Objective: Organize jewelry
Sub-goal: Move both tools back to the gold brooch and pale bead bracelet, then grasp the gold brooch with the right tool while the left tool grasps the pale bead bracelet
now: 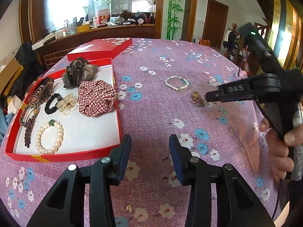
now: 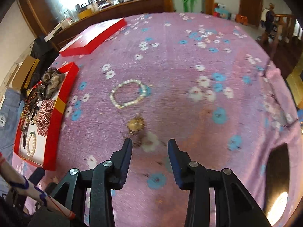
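Observation:
An open red box [image 1: 115, 98] with a white floor holds a checked scrunchie [image 1: 96, 98], a grey hair flower [image 1: 79, 71], a clear clip [image 1: 67, 104], a black hair tie [image 1: 52, 102], a beaded necklace [image 1: 34, 102] and a pearl bracelet [image 1: 50, 136]. On the cloth lie a second pearl bracelet [image 1: 176, 82] [image 2: 128, 93] and a small gold ornament [image 1: 197, 97] [image 2: 136, 124]. My left gripper [image 1: 150, 151] is open and empty beside the box's near right corner. My right gripper [image 2: 149, 152] is open, just short of the gold ornament; it also shows in the left wrist view [image 1: 210, 97].
The red box lid [image 1: 100, 49] [image 2: 94, 37] lies behind the box. The table carries a pink flowered cloth [image 1: 170, 56]. The box [image 2: 56, 113] sits at the left in the right wrist view. A cluttered wooden counter [image 1: 94, 30] stands behind the table.

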The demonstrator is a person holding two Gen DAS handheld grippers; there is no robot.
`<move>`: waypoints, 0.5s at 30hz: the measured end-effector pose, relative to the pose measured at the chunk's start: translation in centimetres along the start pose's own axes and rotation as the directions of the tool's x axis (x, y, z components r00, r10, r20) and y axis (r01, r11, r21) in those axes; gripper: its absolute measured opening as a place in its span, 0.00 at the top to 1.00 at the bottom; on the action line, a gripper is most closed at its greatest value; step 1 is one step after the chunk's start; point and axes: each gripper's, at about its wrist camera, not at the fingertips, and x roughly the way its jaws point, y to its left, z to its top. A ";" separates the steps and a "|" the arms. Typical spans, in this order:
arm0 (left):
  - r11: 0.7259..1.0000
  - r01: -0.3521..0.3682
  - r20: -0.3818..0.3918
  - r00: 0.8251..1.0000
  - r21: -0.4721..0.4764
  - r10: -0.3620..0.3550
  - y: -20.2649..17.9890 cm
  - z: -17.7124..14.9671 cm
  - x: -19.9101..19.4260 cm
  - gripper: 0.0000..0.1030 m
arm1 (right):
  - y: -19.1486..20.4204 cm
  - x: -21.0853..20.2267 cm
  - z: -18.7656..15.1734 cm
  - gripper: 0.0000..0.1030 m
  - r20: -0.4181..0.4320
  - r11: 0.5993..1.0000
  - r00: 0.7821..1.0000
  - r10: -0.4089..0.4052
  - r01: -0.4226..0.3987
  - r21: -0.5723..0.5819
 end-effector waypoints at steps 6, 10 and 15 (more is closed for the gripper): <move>1.000 0.001 -0.005 1.000 -0.005 -0.001 0.4 0.1 0.3 0.61 | 1.8 1.8 1.4 0.60 -0.008 1.000 1.000 -0.010 0.010 -0.028; 1.000 0.005 -0.016 1.000 -0.010 -0.006 0.6 0.5 0.6 0.61 | 2.0 3.0 1.9 0.76 -0.028 0.999 0.999 -0.017 0.016 -0.031; 1.000 0.001 -0.017 1.000 0.002 -0.001 0.2 1.6 1.0 0.61 | 1.8 2.7 1.7 0.77 0.012 0.997 0.999 -0.051 0.051 -0.050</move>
